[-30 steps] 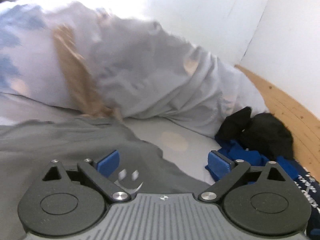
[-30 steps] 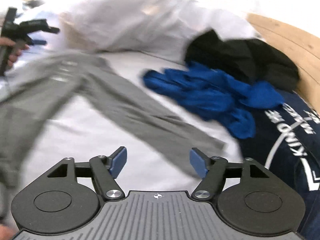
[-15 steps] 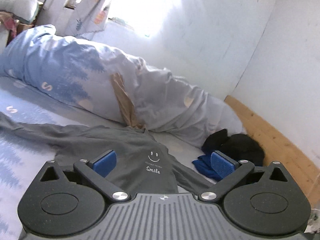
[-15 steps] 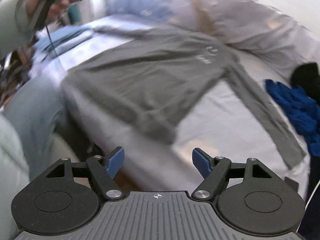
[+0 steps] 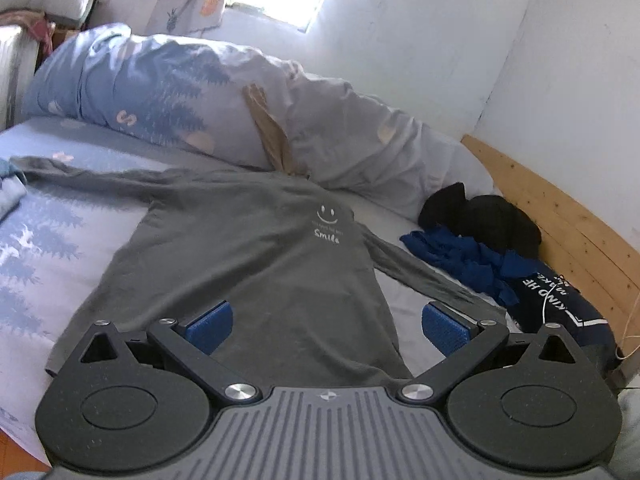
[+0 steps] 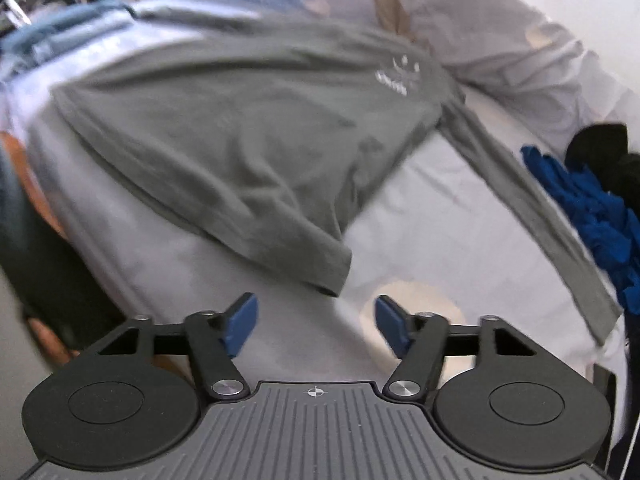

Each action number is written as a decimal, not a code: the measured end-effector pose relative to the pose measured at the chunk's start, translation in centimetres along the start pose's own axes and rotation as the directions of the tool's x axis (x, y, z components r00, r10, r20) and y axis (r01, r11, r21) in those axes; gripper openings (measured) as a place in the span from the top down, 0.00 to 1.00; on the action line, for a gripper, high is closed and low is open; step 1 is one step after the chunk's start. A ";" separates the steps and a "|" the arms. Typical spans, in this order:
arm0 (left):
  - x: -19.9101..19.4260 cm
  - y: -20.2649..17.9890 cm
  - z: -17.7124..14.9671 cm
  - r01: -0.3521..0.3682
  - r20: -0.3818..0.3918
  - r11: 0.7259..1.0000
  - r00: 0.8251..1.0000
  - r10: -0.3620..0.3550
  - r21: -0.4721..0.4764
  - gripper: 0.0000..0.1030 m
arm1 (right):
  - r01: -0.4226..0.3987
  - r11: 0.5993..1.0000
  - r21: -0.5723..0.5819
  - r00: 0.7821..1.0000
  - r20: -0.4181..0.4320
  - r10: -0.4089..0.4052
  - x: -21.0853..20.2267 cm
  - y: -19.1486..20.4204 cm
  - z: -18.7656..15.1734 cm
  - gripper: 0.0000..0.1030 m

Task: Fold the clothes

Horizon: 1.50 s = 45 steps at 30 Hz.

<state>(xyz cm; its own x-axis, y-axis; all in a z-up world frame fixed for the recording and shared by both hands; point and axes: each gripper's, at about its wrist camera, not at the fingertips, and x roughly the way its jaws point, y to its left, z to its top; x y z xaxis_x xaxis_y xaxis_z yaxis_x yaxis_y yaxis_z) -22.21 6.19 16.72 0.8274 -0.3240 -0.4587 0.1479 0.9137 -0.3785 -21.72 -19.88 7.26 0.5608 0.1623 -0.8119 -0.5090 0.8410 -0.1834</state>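
One grey shirt [image 5: 256,264], one blue garment [image 5: 460,260], one black garment [image 5: 492,216], one duvet [image 5: 192,96]

The left gripper [image 5: 326,326], black with blue ribbed pads [image 5: 210,326], hangs with its jaws wide apart and nothing between them. Straight ahead of it a grey long-sleeved cotton shirt with a white smiley face and the word "Smile" [image 5: 256,256] lies spread flat on the pale blue tree-print bedsheet [image 5: 36,248], both sleeves stretched outward. Beyond the shirt a bunched blue-and-white duvet [image 5: 224,108] runs across the bed. Ahead to the right lie crumpled royal-blue fabric [image 5: 460,258], a black garment [image 5: 488,216] and a navy printed top [image 5: 560,300], beside a light wooden bed frame [image 5: 560,216].
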 end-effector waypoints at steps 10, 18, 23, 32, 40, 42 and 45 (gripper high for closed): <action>-1.9 2.7 -1.1 -0.020 0.003 0.996 1.000 0.020 -0.084 0.00 | 0.015 0.993 0.121 0.999 0.033 -0.019 2.7 0.0 1.0 0.94; -2.6 4.1 -1.6 -0.006 -0.002 0.991 1.000 0.006 -0.131 0.00 | -0.024 0.993 0.117 0.998 0.056 0.017 -4.0 2.1 2.3 0.98; -2.5 3.9 -1.6 0.007 -0.009 0.991 1.000 -0.008 -0.133 0.00 | 0.038 0.995 0.091 0.998 -0.059 -0.033 -4.0 2.4 1.7 0.97; -1.6 1.5 -2.5 -0.029 -0.010 0.999 1.000 0.029 0.012 0.00 | 0.087 0.969 0.233 0.994 0.049 -0.101 -5.8 -0.8 1.8 0.39; -2.2 -3.3 -4.5 -0.073 0.088 0.967 0.995 0.053 0.244 0.00 | -0.203 0.711 0.673 0.892 0.426 -0.149 -6.0 -9.9 1.1 0.15; -2.4 -4.4 -4.6 -0.088 0.103 0.961 0.993 0.063 0.263 0.00 | -0.296 0.635 0.714 0.840 0.511 -0.183 -5.4 -11.1 0.4 0.11; -2.5 -5.7 -4.3 -0.114 0.118 0.960 0.989 0.086 0.254 0.00 | -0.372 0.590 0.716 0.760 0.600 -0.250 -5.0 -13.0 -0.5 0.07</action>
<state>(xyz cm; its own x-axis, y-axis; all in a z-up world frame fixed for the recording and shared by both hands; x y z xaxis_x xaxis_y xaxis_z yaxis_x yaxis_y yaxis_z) -27.44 0.70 16.57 0.8953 -0.2131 -0.3913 0.1857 0.9768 -0.1070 -18.24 -31.85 13.38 0.9452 0.2232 -0.2383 -0.0413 0.8057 0.5908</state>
